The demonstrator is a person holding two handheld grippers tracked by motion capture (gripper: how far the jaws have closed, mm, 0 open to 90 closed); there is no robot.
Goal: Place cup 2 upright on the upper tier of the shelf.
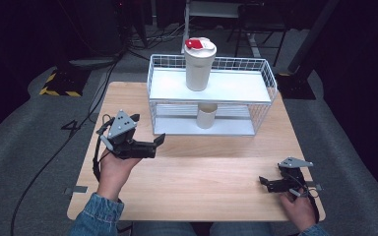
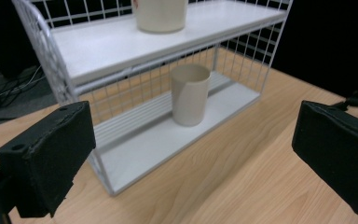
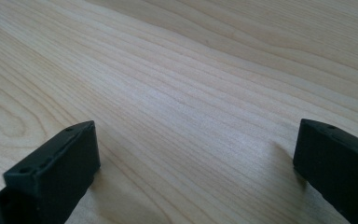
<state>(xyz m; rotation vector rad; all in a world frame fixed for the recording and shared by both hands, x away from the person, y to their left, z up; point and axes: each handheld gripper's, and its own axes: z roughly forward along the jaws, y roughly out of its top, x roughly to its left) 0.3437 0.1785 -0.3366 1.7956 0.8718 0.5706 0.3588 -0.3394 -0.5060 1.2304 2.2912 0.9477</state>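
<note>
Left gripper view: the left tongs [image 2: 186, 172] are spread wide and hold nothing, aimed at the beige cup [image 2: 189, 94] upright on the lower shelf of the white wire rack [image 2: 56, 70]. The right tongs [image 1: 271, 183], also spread and holding nothing, rest low over the desk [image 1: 211, 177], well apart.

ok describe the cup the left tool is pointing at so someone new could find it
Find the white wire rack at the table's far edge. On its lower shelf stands a short beige cup, open-topped. Unlike the taller lidded tumbler with the red tab on the upper shelf, it has no lid.
</note>
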